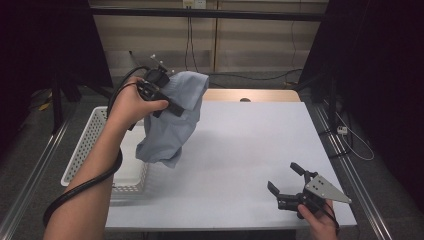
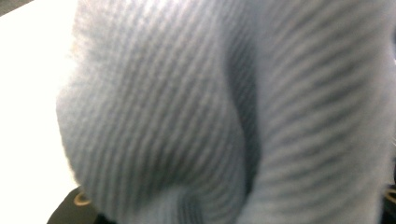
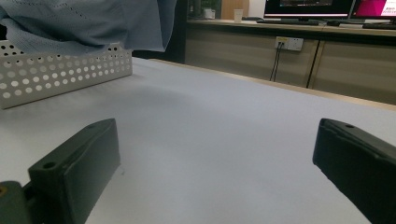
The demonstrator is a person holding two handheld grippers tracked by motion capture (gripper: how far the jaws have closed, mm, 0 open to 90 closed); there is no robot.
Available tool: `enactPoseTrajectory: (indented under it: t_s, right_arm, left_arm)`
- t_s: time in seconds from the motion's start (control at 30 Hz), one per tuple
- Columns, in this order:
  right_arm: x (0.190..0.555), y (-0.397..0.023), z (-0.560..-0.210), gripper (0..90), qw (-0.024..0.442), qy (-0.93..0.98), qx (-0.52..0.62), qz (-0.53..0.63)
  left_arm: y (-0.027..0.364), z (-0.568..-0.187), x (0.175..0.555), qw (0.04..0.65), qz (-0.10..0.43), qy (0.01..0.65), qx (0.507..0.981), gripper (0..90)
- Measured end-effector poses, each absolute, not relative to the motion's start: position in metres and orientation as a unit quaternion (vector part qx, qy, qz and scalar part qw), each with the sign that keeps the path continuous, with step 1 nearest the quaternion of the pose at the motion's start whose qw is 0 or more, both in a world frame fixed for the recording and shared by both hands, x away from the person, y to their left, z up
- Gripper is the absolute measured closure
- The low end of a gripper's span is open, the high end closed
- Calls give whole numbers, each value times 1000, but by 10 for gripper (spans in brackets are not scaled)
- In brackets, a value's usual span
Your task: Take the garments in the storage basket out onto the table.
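At the left edge of the desk [image 1: 250, 150] I have a white perforated basket [image 1: 90, 145]; the part of its floor I can see past the cloth looks bare, though the hanging fabric hides some of it. Through the right gripper view the same basket [image 3: 56, 74] sits at the far left, with the cloth's lower hem hanging just above its rim.

My left gripper [image 1: 172, 106] is raised above the desk's far left corner, and its fingers are clamped on a light blue ribbed garment [image 1: 172, 122], gripping it near the top so the rest drapes down in a loose bundle, clear of the desk and partly over the basket's right side. In the left gripper view the ribbed knit [image 2: 196, 112] presses right up against the lens, blurred, with folds running top to bottom.

My right gripper [image 1: 286, 178] rests low at the near right corner of the desk, well apart from the garment. Its fingers [image 3: 79, 163] are spread wide with bare desk surface between them, holding nothing.
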State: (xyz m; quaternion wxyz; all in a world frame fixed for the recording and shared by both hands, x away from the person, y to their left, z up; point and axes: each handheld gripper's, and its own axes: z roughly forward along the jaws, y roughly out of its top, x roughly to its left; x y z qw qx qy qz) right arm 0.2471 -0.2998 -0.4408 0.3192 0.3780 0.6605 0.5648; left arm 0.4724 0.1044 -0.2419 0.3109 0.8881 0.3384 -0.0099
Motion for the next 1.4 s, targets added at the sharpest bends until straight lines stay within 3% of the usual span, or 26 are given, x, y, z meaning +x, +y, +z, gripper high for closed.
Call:
enactPoseTrajectory:
  t_s: [1.4]
  right_arm:
    - [247, -300, -441, 5, 321, 662, 376, 563]
  left_arm:
    - [77, -275, 463, 333, -23, 297, 895, 680]
